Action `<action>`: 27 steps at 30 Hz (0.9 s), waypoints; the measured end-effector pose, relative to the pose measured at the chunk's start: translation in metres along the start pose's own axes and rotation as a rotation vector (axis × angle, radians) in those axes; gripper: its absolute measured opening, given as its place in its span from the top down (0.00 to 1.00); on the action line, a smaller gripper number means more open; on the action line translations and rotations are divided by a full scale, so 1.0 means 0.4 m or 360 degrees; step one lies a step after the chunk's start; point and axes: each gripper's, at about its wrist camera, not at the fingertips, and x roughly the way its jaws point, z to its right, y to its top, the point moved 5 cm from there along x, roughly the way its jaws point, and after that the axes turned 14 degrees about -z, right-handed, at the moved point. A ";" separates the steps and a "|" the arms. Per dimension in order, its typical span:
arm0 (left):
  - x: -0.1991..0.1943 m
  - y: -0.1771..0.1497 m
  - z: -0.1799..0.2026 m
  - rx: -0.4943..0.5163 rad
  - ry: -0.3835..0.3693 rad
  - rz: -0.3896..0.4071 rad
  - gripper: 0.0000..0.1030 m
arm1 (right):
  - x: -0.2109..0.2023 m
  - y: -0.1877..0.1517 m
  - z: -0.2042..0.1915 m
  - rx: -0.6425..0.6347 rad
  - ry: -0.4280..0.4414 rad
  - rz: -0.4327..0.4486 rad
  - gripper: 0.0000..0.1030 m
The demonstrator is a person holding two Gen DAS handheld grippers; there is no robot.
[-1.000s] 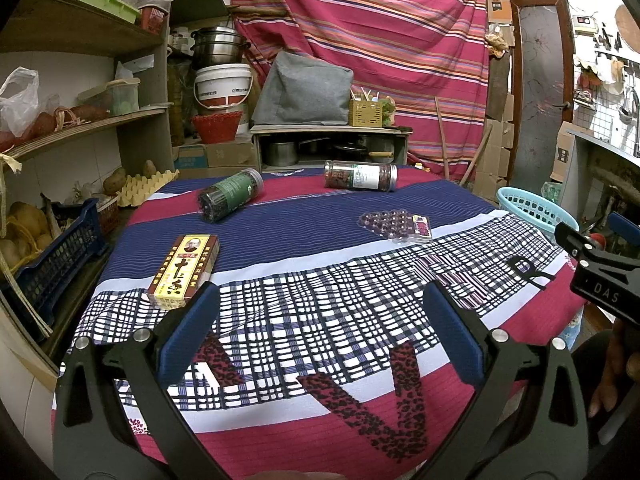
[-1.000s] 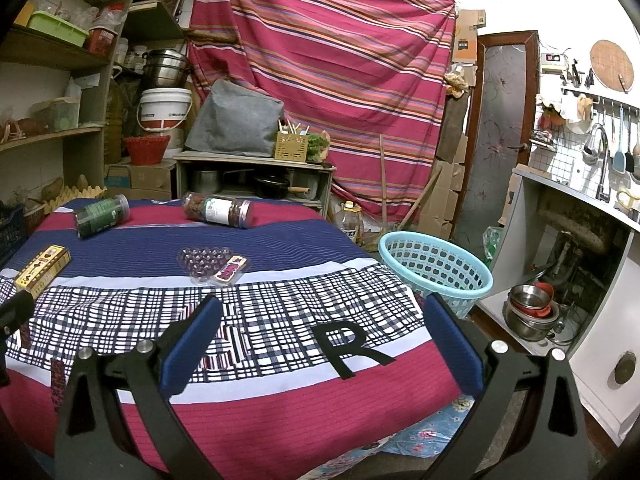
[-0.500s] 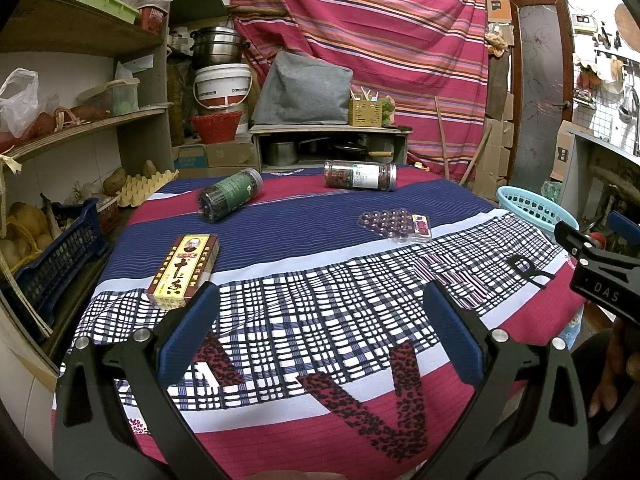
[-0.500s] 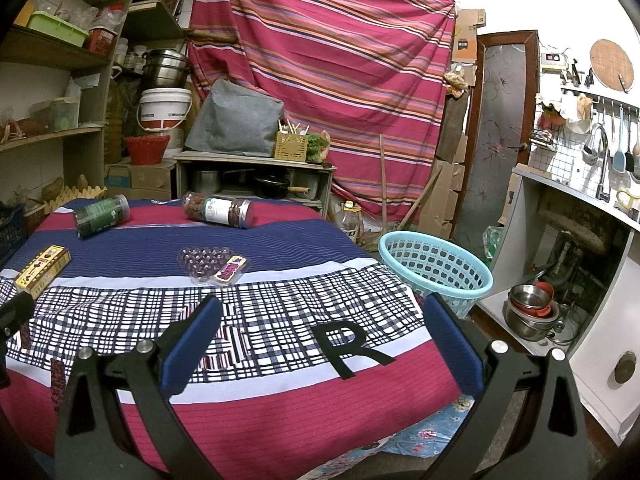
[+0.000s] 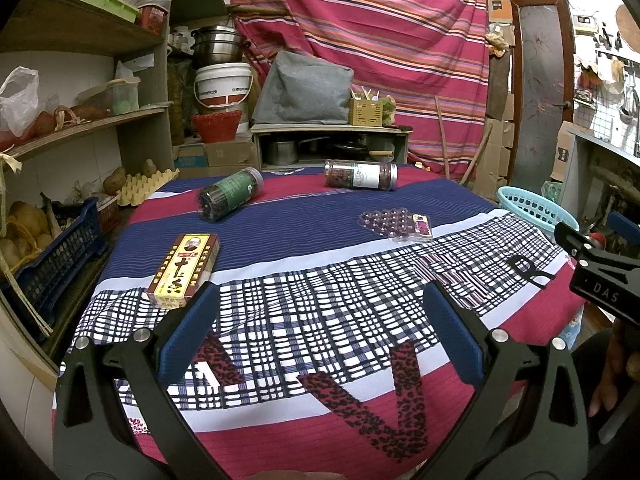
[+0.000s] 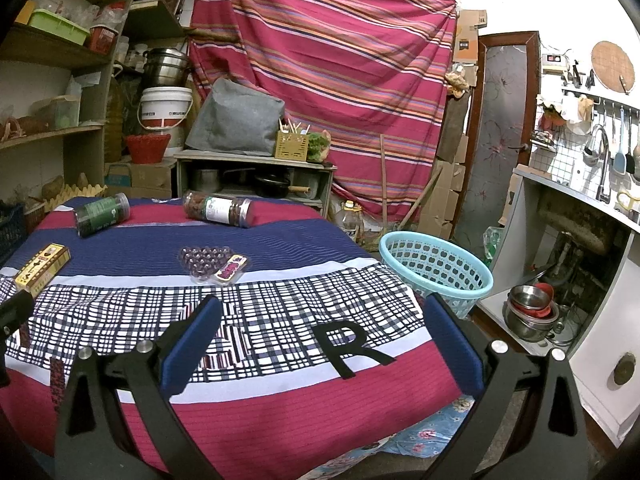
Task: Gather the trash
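Both grippers, left (image 5: 320, 320) and right (image 6: 320, 326), gape empty; nothing collected yet. Next, judged: reach yellow box (image 5: 185, 269), drop in blue basket (image 6: 436, 270).

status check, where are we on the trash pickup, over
Left tongs open, empty. Right tongs open, empty. Box, two jars, blister pack on table, untouched. Basket beside table. Path clear.

Box (image 5: 185, 269) left on table (image 5: 320, 288), blister pack (image 5: 396, 225) right, two jars (image 5: 230, 195) behind — basket (image 6: 436, 268) beside table
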 end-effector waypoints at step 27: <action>0.004 0.000 -0.001 0.0004 -0.0006 -0.0007 0.05 | -0.001 -0.001 -0.001 -0.0001 0.0003 0.0001 0.04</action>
